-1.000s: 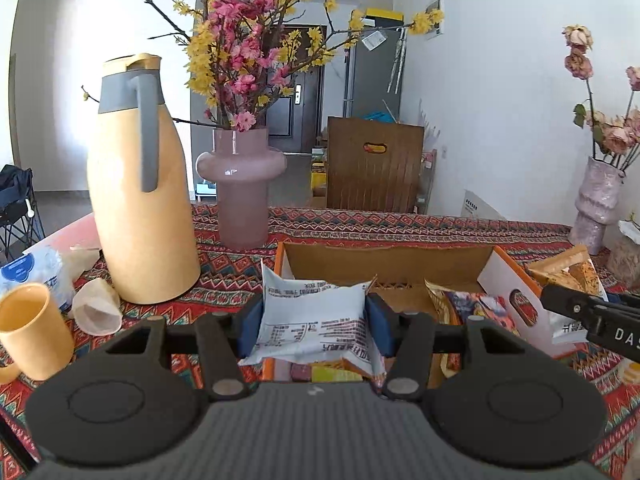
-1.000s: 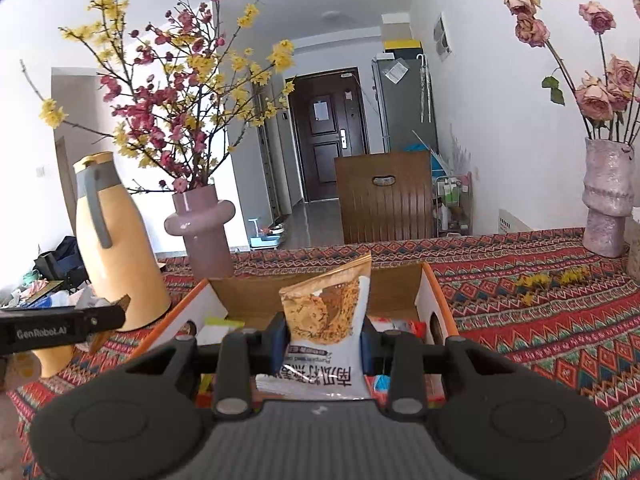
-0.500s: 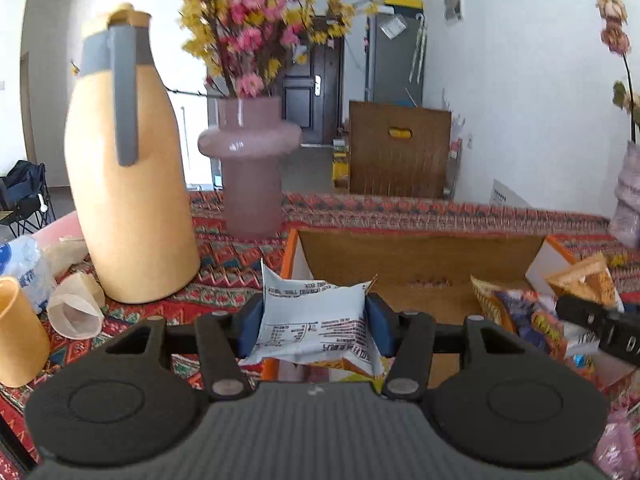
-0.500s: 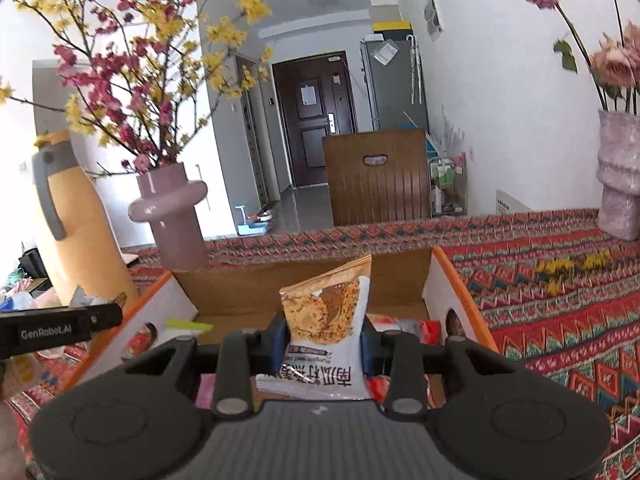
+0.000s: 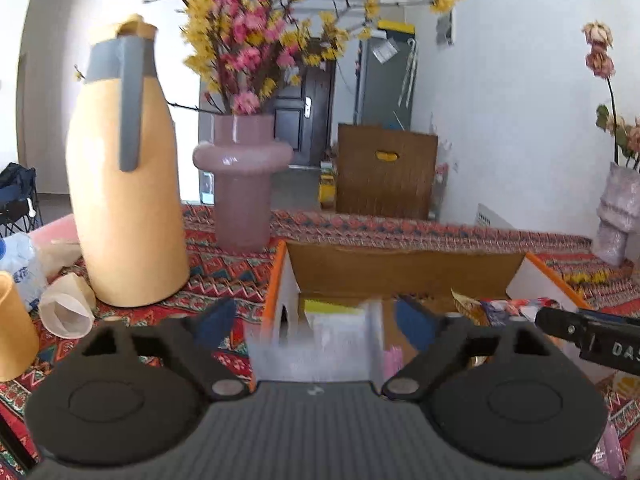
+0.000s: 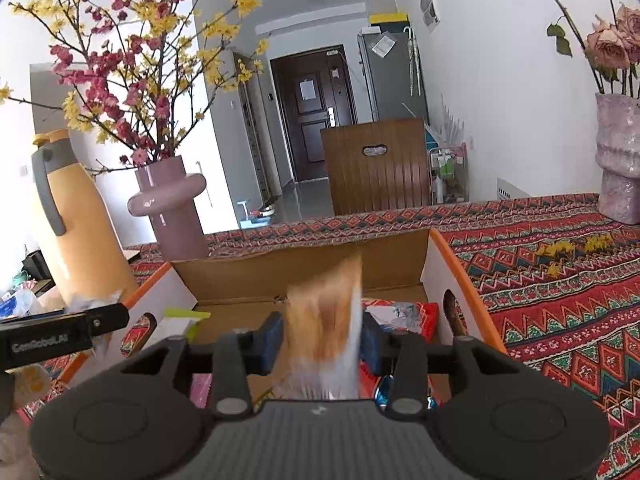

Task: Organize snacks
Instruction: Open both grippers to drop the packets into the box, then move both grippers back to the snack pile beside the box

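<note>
Hovering over box [image 5: 404, 258], left gripper [image 5: 316, 320] spread.

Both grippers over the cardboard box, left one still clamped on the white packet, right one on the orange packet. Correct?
Not quite. In the left wrist view the left gripper has opened: its fingers stand wide apart and the blurred white packet sits loose between them, above the cardboard box. The right gripper is on the orange packet, as you say.

The left gripper [image 5: 314, 322] is built of matte black links with silver pivot screws, round recessed discs at 7 and 5 o'clock, a ribbed grey body and blue finger pads [image 5: 212, 320]. The right gripper [image 6: 322, 338] is made alike, and white lettering is borne on each gripper's side.
</note>
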Available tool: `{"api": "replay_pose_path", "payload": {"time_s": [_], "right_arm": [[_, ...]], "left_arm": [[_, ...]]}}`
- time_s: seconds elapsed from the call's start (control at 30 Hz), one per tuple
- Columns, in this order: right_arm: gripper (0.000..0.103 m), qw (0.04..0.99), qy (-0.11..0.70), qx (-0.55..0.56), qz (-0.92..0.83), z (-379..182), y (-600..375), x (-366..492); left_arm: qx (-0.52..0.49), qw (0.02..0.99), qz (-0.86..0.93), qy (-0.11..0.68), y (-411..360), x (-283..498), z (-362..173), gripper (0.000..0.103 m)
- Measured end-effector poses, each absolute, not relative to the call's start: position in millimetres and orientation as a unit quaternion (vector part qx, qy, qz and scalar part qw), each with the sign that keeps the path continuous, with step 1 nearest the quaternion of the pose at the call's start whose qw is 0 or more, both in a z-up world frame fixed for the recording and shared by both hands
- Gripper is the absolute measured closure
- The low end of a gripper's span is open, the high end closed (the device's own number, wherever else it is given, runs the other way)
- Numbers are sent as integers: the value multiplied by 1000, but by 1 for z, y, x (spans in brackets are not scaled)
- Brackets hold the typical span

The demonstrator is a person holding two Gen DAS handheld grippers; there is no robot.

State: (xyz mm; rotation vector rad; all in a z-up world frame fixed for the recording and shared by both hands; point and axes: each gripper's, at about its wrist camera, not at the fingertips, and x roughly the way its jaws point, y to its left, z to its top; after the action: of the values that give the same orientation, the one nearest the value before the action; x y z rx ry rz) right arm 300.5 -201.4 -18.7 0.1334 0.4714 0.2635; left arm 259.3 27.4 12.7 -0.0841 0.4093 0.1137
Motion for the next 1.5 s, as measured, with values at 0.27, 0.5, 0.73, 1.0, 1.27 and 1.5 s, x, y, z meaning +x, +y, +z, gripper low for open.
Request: {"api": "replay_pose_path", "payload": {"time_s": [0.27, 0.5, 0.73, 1.0, 1.27, 1.5], "right_arm": [[0, 969, 201, 81, 120, -13, -208, 288], [0, 970, 192, 85, 126, -11, -209, 284], [0, 971, 189, 80, 123, -11, -208, 284], [0, 975, 180, 52, 120, 8, -208, 259], [0, 973, 202, 25, 108, 8, -219, 222], [0, 967, 236, 26, 89, -11, -231, 186]], "left_arm": [[-57, 977, 63, 198, 31, 255, 13, 0], [-63, 976, 60, 199, 32, 254, 13, 0], [-55, 977, 68, 192, 28, 252, 19, 0], [-40, 978, 70, 191, 27, 223, 41, 0], [-36, 975, 81, 203, 44, 186, 30, 0], [-40, 968, 75, 235, 57, 164, 7, 0]]}}
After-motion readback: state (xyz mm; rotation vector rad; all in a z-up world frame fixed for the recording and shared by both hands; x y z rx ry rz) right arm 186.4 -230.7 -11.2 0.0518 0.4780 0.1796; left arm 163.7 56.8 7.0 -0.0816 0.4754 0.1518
